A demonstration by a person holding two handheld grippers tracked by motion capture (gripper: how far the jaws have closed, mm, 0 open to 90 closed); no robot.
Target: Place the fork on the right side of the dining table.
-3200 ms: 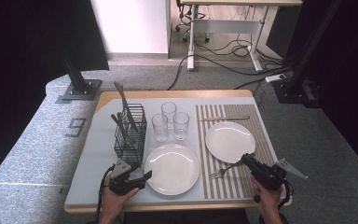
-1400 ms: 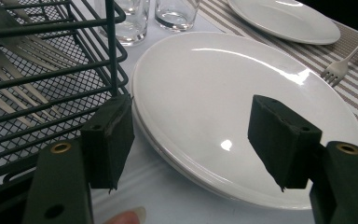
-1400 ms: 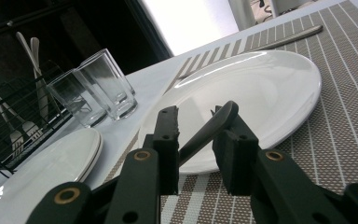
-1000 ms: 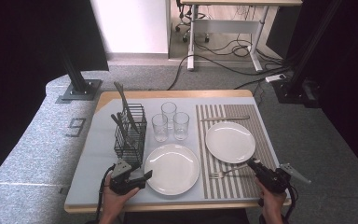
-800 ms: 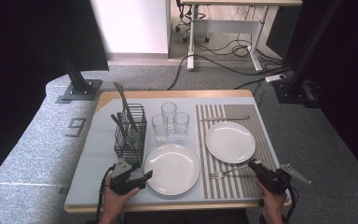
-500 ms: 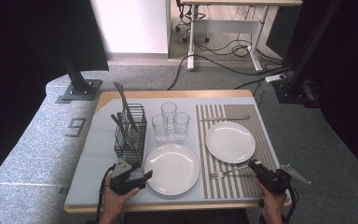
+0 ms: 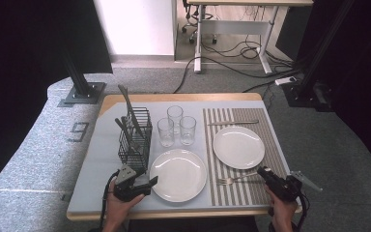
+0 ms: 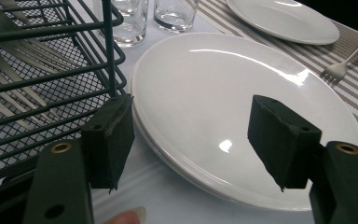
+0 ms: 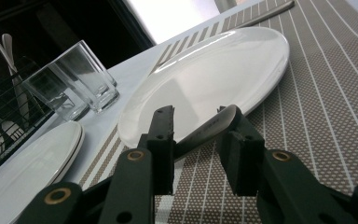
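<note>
Grey carpet and trailing cables surround the desk, whose top carries a pale blue sheet and a brown-and-white striped placemat; on the placemat's near edge lies a silver fork, tines toward the left, slim and shiny, just in front of a white plate; the right claw has its jaws either side of the fork's handle end, a gap showing on each side in the right gripper view, so not pressed onto it; the left claw stands spread wide, low over the near-left rim of a second white plate, beside a black wire cutlery basket; three clear glasses stand behind.
</note>
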